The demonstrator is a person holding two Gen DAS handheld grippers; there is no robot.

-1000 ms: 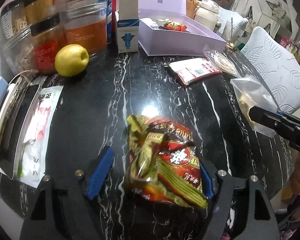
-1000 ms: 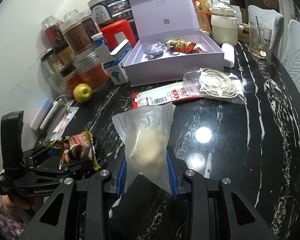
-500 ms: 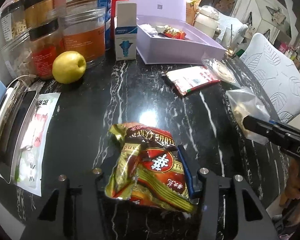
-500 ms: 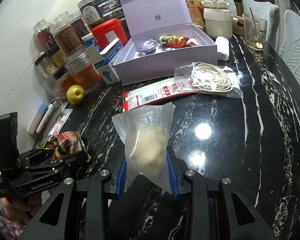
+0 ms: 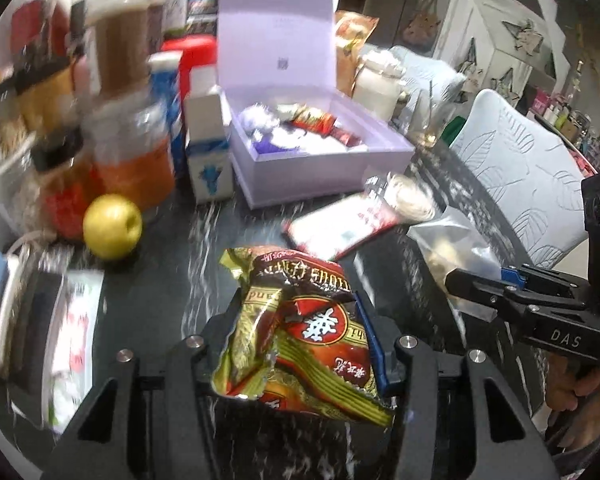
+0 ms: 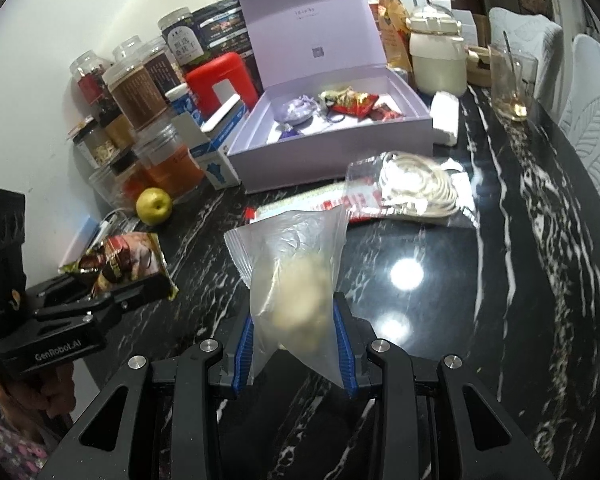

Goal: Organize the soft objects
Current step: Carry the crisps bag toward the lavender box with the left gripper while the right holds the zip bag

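1. My left gripper [image 5: 300,344] has just closed its jaws and is pinching the snack packet [image 5: 300,328], low centre of the left wrist view, lifted off the black marble table [image 6: 480,300].
2. My right gripper [image 6: 294,340] is clamped on the clear plastic bag [image 6: 296,280], centre of its view, with a pale soft lump inside.
3. Risk: the crinkly foil packet is slick and puffy; I judge it could slide out on the way to the open lilac box [image 6: 332,148], upper centre.
4. Risk: the thin film bag sags, so the lump may swing and catch the box's front wall.
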